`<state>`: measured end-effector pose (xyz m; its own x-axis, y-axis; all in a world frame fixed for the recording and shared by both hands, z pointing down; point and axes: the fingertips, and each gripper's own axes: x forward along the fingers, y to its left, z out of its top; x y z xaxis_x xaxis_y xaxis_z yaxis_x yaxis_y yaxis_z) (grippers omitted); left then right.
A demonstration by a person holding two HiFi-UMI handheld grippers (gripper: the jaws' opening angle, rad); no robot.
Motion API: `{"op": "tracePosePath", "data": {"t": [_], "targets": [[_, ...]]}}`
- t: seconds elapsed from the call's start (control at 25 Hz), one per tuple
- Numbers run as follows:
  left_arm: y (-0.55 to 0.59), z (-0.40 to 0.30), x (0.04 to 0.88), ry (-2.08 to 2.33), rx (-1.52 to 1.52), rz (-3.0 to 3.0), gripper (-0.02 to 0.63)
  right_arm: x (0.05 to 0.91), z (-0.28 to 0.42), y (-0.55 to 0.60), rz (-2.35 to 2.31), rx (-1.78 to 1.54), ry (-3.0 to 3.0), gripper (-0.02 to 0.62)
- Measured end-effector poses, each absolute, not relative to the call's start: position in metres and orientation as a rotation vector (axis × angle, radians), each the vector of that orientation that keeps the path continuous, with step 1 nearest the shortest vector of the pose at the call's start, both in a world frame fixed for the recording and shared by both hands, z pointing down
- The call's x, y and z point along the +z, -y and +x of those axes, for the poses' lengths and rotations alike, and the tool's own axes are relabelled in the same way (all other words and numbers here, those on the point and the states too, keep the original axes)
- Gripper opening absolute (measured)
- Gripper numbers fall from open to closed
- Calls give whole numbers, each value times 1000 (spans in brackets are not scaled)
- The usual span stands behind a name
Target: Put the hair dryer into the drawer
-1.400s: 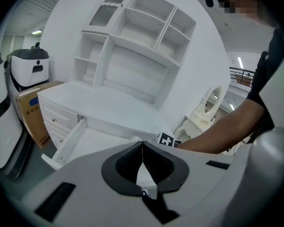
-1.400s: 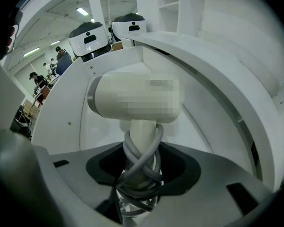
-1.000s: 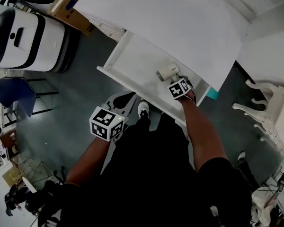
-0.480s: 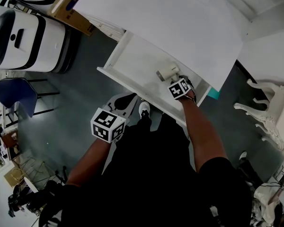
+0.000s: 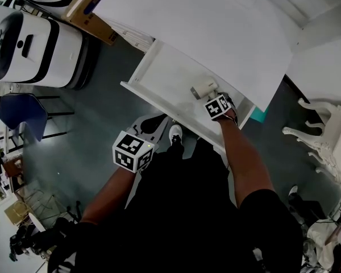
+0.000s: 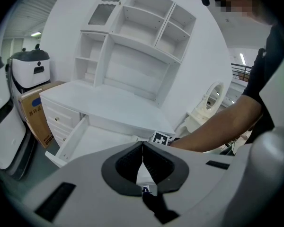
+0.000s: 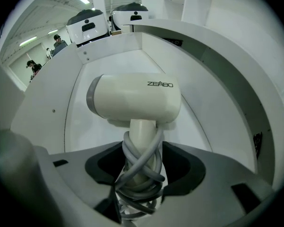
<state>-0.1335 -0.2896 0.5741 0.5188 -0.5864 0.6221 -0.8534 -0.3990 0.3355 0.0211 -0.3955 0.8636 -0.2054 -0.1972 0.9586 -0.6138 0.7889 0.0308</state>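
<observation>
The cream hair dryer (image 7: 135,98) stands in the open white drawer (image 7: 199,108), its grey cord wound round the handle. My right gripper (image 7: 142,167) points steeply down into the drawer, and its dark pads close on that cord-wrapped handle from both sides. From the head view, the hair dryer (image 5: 203,87) lies near the right end of the drawer (image 5: 159,67), just beyond the right gripper (image 5: 211,96). My left gripper (image 5: 158,119) hangs outside the drawer front, over the floor. Its jaws meet at the tips with nothing between them (image 6: 142,148).
The white desk top (image 5: 204,21) overhangs the back of the drawer, with a shelf hutch (image 6: 142,46) above it. White machines (image 5: 28,44), a cardboard box (image 5: 91,10) and a blue chair (image 5: 20,112) stand at the left. An ornate white chair (image 5: 324,129) is at the right.
</observation>
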Motion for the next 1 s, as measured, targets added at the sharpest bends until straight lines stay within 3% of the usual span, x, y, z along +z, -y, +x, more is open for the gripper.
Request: {"op": "tracePosePath", "data": {"t": [0.56, 0.88, 0.92, 1.0], "targets": [[290, -126, 555, 1101, 504, 2255, 11, 808, 34, 385, 758, 395, 1811, 247], [286, -125, 535, 1039, 492, 2362, 11, 709, 26, 357, 985, 693, 2111, 239], [286, -127, 532, 1038, 489, 2373, 11, 690, 23, 353, 1029, 746, 2169, 220], [286, -131, 527, 1039, 484, 2391, 11, 653, 22, 343, 1126, 829, 2266, 117]]}}
